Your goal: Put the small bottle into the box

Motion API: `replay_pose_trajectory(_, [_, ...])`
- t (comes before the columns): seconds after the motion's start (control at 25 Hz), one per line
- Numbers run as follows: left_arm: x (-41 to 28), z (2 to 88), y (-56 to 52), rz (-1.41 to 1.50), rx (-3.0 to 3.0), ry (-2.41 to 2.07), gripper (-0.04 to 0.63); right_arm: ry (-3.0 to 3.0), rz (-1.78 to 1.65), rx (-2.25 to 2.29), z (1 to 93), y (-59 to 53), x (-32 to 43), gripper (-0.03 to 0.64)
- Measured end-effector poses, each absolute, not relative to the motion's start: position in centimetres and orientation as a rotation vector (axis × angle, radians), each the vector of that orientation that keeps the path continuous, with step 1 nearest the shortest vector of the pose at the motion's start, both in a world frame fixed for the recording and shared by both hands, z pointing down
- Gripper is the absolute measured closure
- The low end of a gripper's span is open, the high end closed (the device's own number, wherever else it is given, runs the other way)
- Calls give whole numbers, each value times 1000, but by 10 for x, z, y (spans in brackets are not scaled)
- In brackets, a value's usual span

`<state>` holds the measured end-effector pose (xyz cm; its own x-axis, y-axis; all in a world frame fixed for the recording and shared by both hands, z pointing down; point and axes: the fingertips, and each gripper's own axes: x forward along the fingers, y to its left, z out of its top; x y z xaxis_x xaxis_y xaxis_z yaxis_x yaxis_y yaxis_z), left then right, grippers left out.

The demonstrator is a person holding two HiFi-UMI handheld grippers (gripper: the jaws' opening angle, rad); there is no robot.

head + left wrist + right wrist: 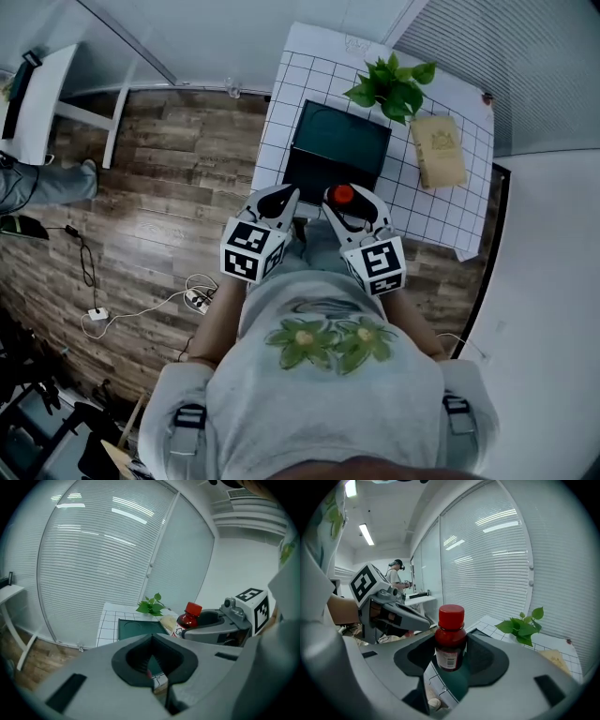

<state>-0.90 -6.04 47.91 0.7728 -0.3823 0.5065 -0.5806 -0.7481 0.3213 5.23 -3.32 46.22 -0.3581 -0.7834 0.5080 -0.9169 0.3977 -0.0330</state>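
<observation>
The right gripper [347, 199], held close in front of the person [319, 375], was clamped round the body of the small bottle [450, 639], which stood upright with its red cap on top. Just to its left, level with it, hung the left gripper [279, 201], jaws together on nothing. Ahead of and below both lay the open dark green box [337, 150], showing only its own floor, on the white gridded bench [441, 211]. Beyond the box stood a leafy plant [394, 86] with a tan book [439, 150] beside it.
</observation>
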Motion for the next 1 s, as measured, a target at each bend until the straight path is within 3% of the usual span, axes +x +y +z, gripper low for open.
replay_pose_trajectory(1.0, [-6,485,-70,610,2463,-826,589,-2295,436,1318,491,-51,55,408])
